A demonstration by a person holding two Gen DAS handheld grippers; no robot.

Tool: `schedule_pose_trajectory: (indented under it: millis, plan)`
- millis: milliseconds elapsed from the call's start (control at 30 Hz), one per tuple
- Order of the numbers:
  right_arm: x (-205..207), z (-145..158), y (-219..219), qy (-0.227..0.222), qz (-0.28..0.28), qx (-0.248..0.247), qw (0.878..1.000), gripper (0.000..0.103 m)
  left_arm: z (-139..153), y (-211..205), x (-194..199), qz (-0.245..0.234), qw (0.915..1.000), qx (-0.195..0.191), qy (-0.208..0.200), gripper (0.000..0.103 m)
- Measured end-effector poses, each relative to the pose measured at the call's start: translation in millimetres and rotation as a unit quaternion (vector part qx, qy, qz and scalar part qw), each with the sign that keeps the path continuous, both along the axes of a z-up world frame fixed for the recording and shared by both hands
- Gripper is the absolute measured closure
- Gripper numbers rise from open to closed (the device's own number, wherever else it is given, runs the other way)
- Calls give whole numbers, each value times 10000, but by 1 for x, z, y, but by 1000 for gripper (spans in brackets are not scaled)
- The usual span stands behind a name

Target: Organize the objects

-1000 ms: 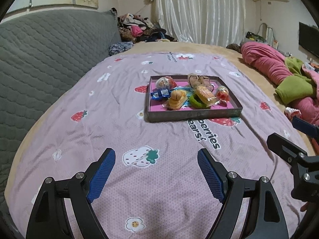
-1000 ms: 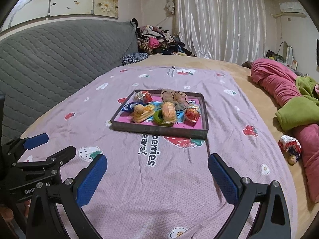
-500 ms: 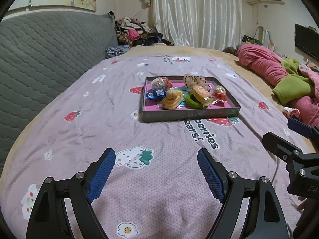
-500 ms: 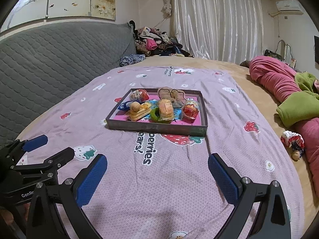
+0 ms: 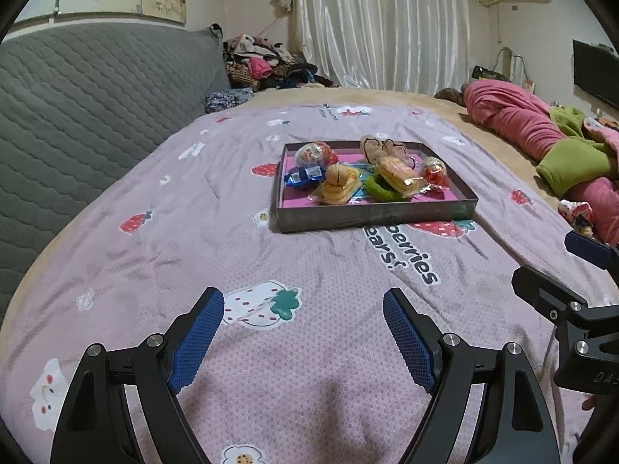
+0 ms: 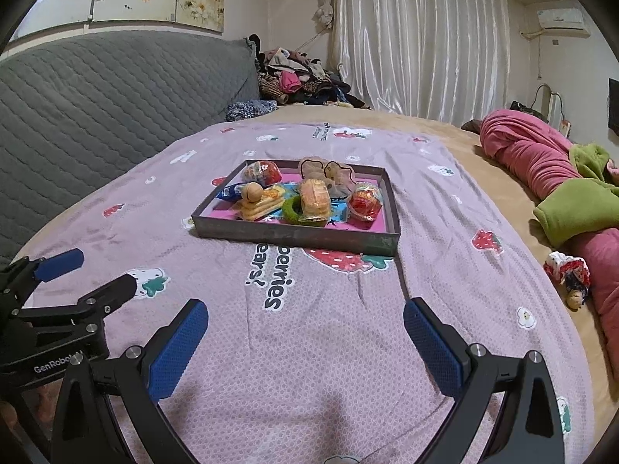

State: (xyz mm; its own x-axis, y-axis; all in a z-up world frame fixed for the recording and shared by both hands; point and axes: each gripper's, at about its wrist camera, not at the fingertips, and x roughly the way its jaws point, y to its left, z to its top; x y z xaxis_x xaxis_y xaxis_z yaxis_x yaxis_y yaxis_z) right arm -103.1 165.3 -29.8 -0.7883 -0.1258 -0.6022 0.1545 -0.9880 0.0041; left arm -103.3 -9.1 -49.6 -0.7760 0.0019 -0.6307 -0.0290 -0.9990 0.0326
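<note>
A shallow dark tray (image 5: 371, 214) (image 6: 294, 234) with a pink floor rests on the lilac strawberry-print sheet. It holds several wrapped snacks: a blue packet (image 5: 303, 174), stacked biscuits (image 5: 338, 189), a green ring (image 5: 381, 189), a wrapped bun (image 5: 398, 172) (image 6: 315, 197) and a red-wrapped ball (image 6: 363, 203). My left gripper (image 5: 303, 299) hovers open over the sheet, well short of the tray, nothing between its blue pads. My right gripper (image 6: 305, 309) is open too, empty, beside the left one and equally far from the tray.
A grey quilted headboard (image 5: 89, 108) runs along the left. Rolled pink and green blankets (image 5: 549, 143) lie on the right, with a small doll (image 6: 572, 276) near them. A clothes pile (image 6: 298, 77) sits at the far end before white curtains.
Both grippers have sunk closer to the sheet, so the tray sits a little higher in each view. Jaws stay as wide as before.
</note>
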Motion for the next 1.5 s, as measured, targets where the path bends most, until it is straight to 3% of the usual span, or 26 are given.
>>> schedule_pose_trajectory:
  millis: [1500]
  plan:
    - [-7,-18,11,-215,-118,-146,9996,1,-9,5,-5,-67,9998,147,118,18]
